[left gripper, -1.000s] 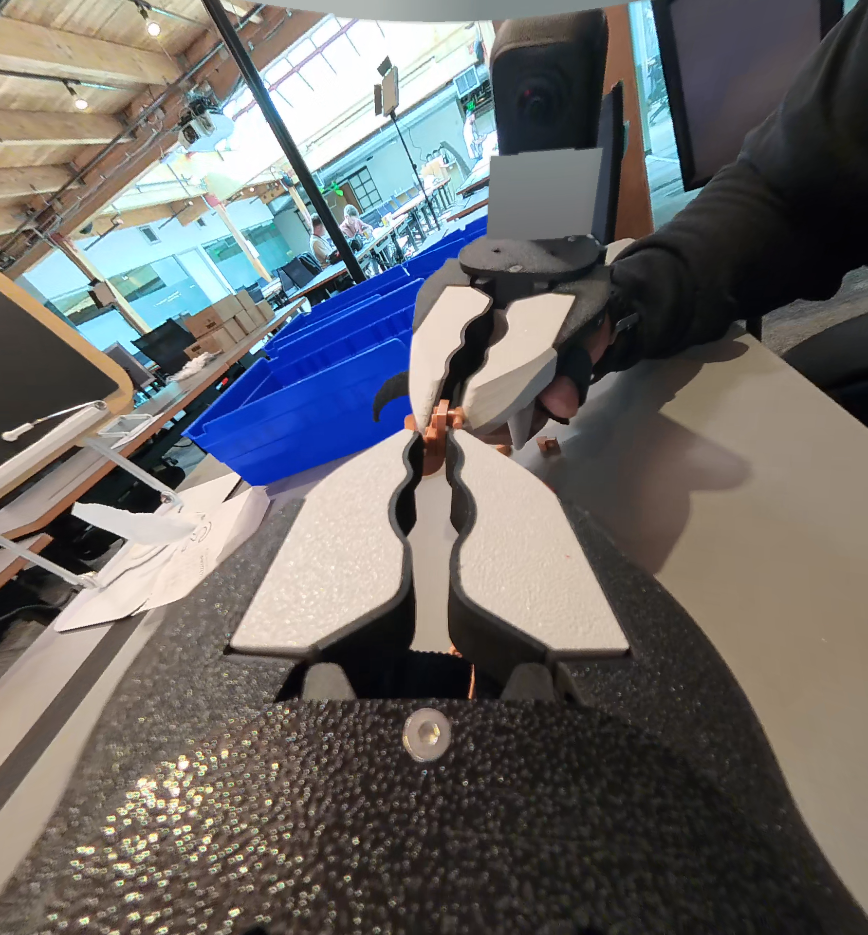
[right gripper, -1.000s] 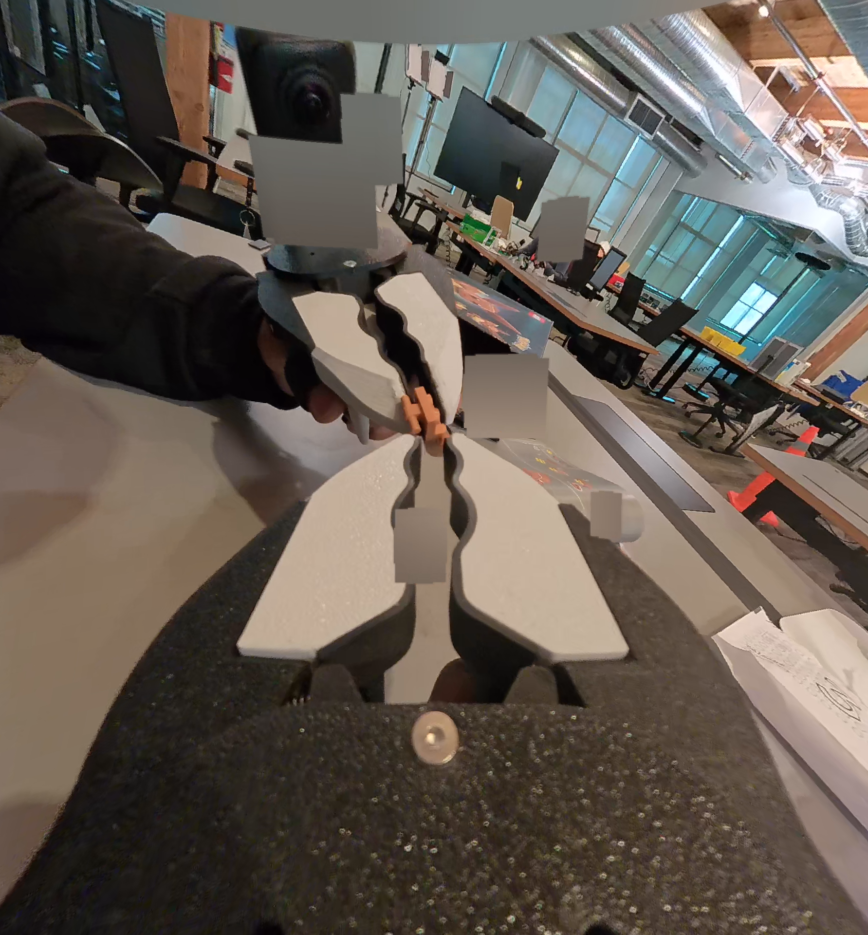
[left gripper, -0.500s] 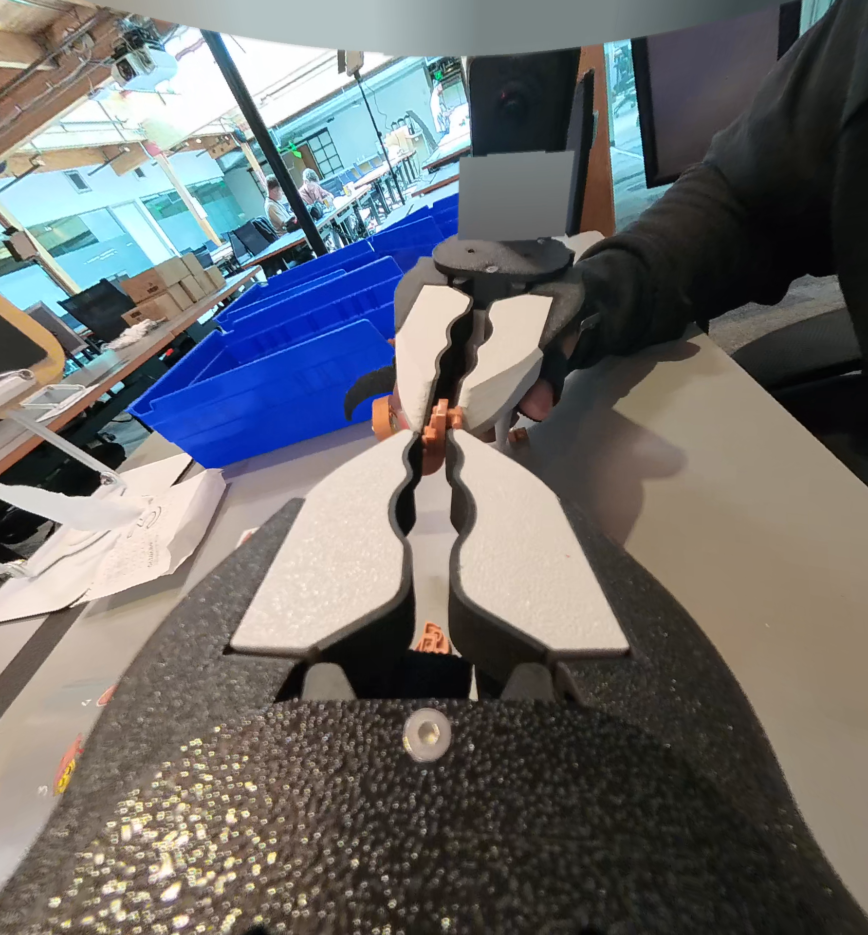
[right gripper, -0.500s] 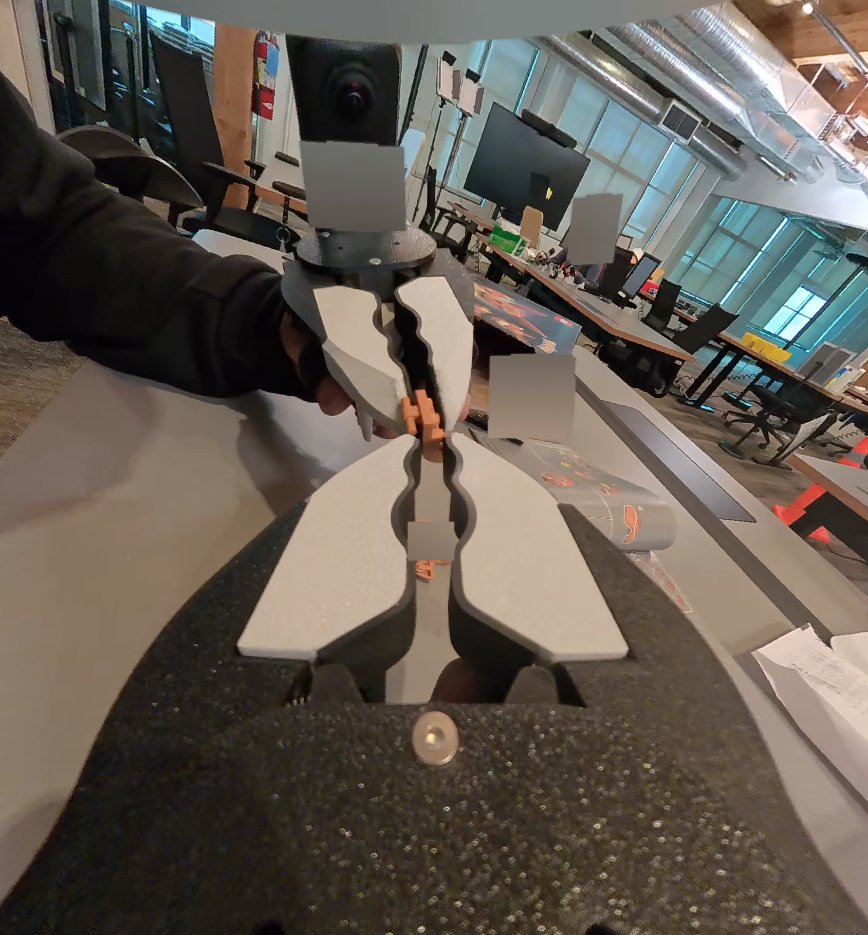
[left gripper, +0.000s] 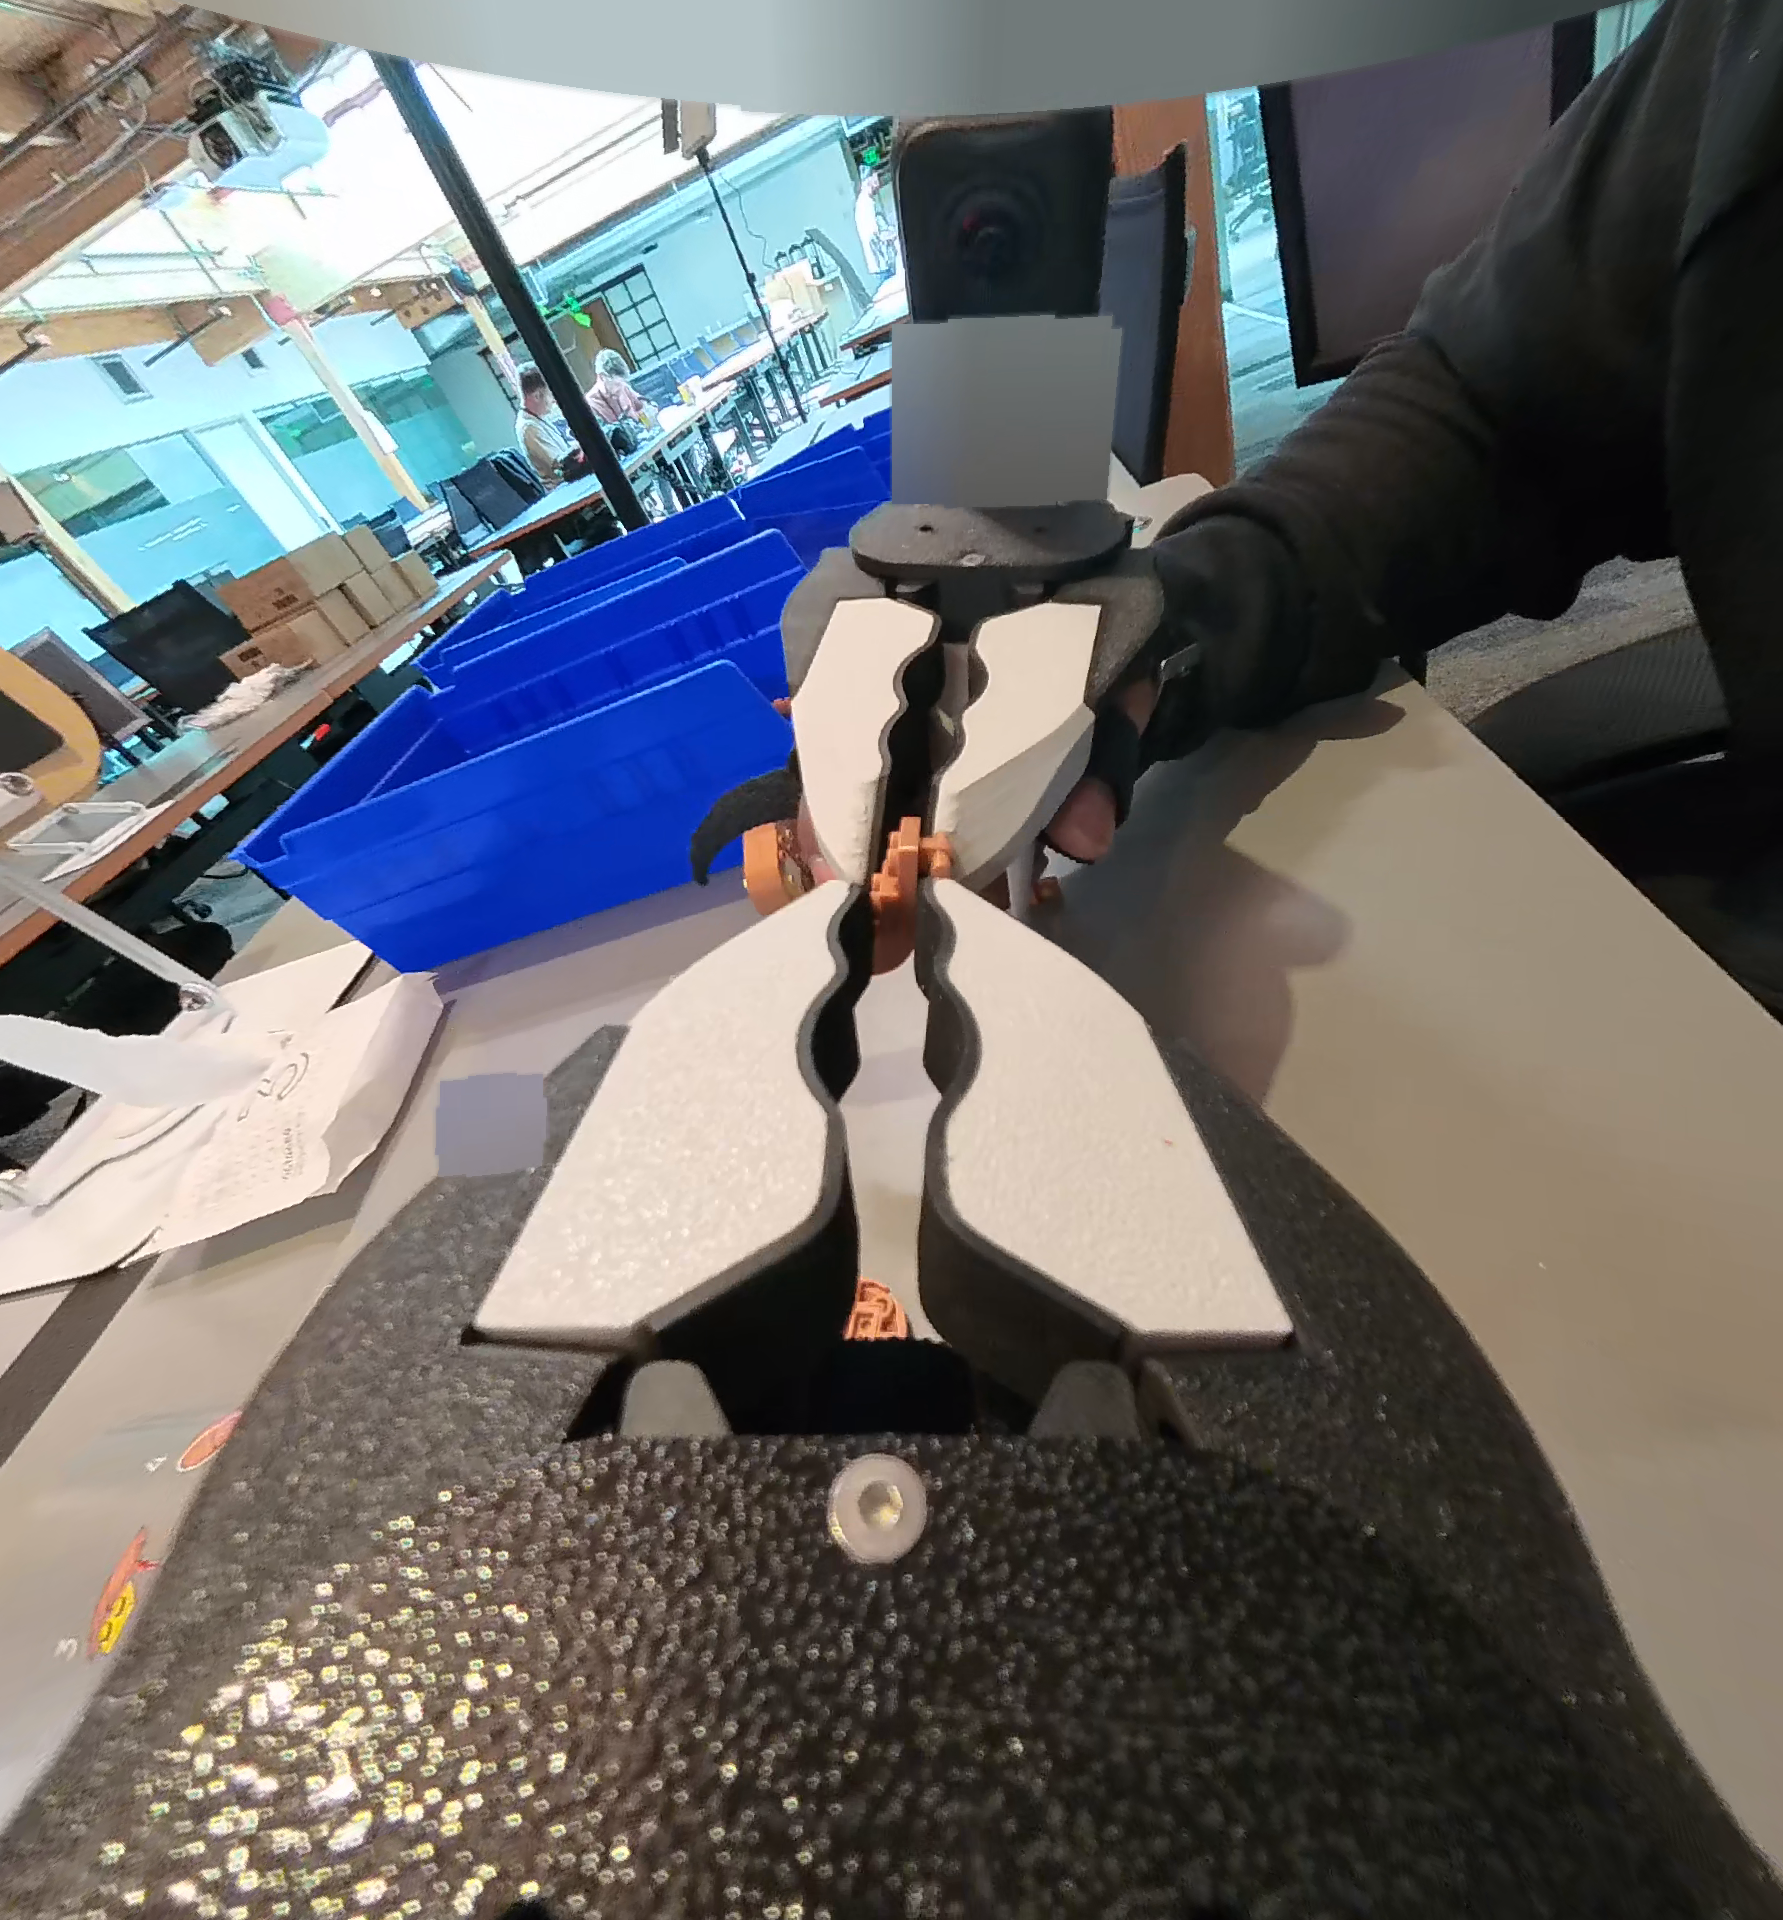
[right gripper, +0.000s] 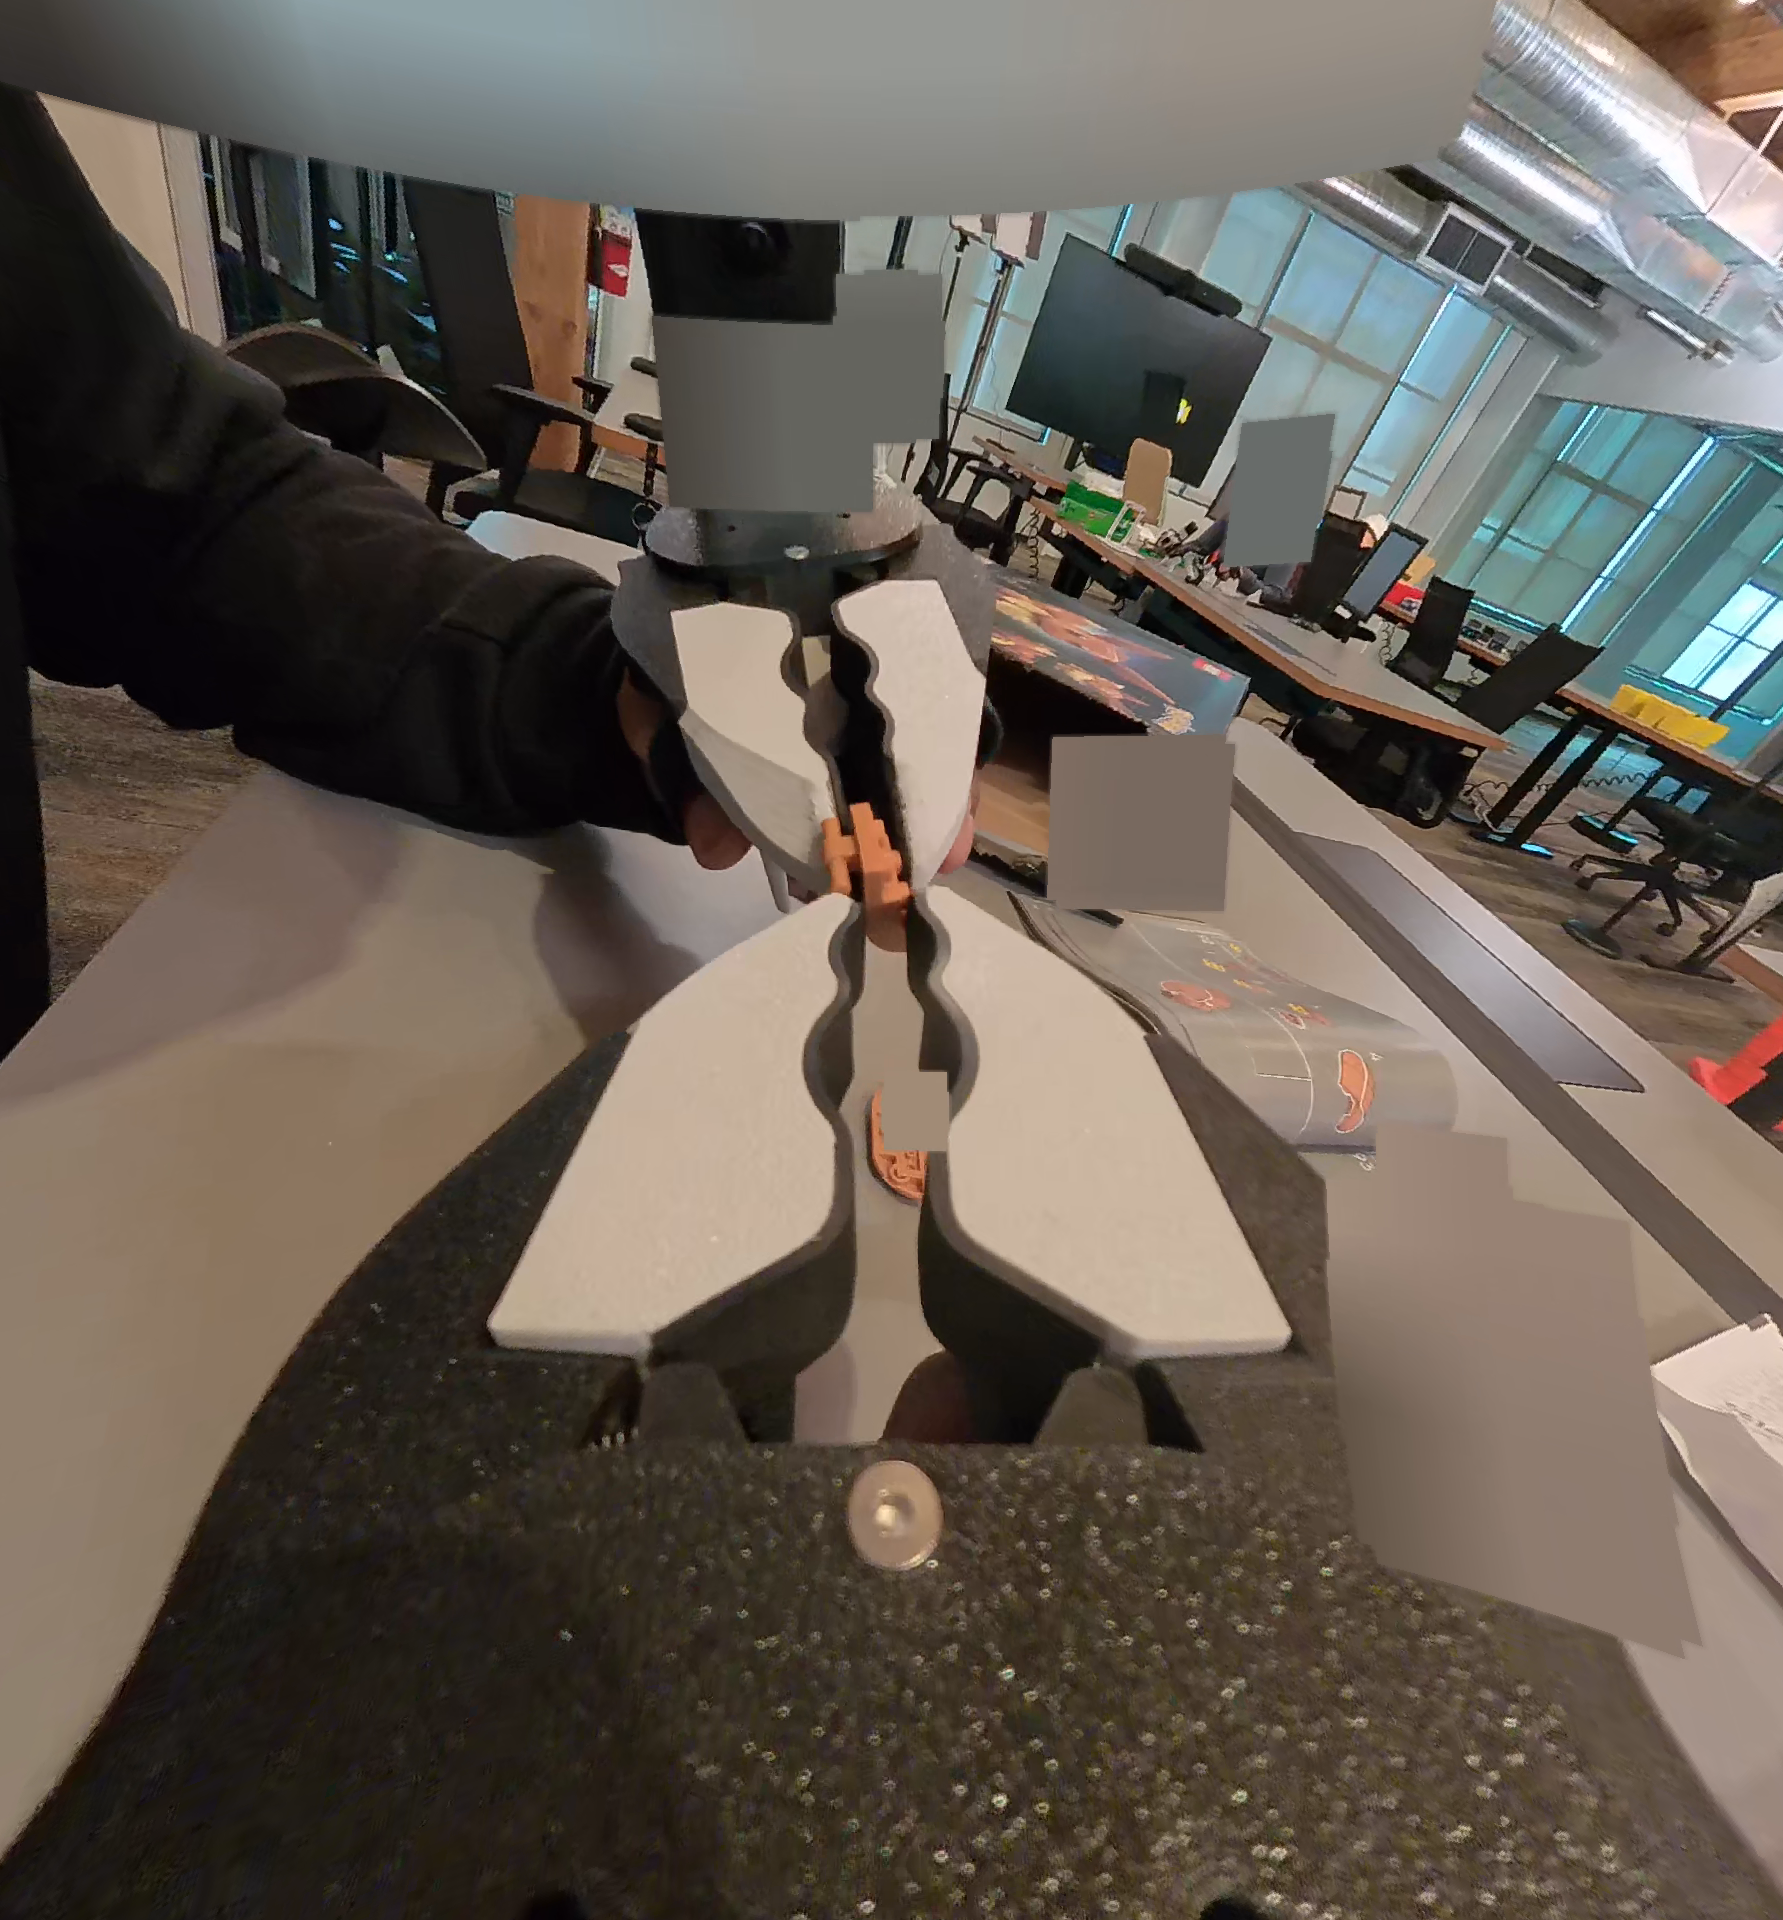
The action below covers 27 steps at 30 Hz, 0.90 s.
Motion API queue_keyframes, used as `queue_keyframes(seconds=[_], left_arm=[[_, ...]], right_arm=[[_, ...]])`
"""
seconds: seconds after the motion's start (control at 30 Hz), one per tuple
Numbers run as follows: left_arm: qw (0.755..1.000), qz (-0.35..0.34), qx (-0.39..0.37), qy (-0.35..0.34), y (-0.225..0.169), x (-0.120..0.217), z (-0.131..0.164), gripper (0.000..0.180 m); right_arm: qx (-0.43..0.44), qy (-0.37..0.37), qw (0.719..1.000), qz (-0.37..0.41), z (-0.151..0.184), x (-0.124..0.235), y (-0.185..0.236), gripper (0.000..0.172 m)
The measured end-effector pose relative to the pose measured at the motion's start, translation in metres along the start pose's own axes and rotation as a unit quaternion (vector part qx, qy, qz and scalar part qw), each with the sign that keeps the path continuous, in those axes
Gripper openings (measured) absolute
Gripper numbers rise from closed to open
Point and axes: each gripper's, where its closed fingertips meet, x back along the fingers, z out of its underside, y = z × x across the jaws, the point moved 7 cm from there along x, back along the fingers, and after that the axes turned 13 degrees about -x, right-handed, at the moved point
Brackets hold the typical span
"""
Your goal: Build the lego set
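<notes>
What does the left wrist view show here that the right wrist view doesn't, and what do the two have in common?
Only the left wrist view shows the blue bins and a round orange part on the table behind the fingertips. Only the right wrist view shows the open booklet, the picture box and the wall monitor. Both show the left gripper and right gripper tip to tip, each shut on the small orange toy-brick assembly, over the grey table, with white papers nearby.

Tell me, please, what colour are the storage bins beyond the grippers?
The bins are bright blue, shown best in the left wrist view.
</notes>
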Motion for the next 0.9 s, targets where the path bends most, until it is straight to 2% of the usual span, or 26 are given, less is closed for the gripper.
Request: queue_keyframes(seconds=[0.13, 0.27, 0.6, 0.73, 0.9], left_arm=[[1.0, -0.013, 0.0, 0.003, 0.0023, -0.0006, 0.0025, 0.008], [1.0, -0.022, -0.006, -0.016, 0.003, 0.0005, 0.0026, 0.008], [0.999, -0.001, -0.007, -0.05, -0.0009, 0.0015, 0.0026, 0.008], [0.997, 0.005, 0.024, -0.068, -0.0002, 0.0012, 0.0054, 0.008], [0.984, 0.006, 0.104, -0.146, 0.0075, 0.0076, 0.0019, 0.008]], right_arm=[[-0.002, 0.005, 1.0, 0.018, 0.0002, -0.0003, -0.0026, 0.008], [-0.018, -0.005, 1.0, 0.004, -0.001, 0.0034, -0.0044, 0.011], [0.018, -0.003, 1.0, -0.008, -0.0023, 0.0037, 0.0032, 0.007], [0.01, -0.005, 1.0, -0.011, -0.0024, 0.0032, 0.0031, 0.011], [-0.008, -0.037, 0.999, -0.019, -0.0055, 0.0052, 0.0031, 0.015]])
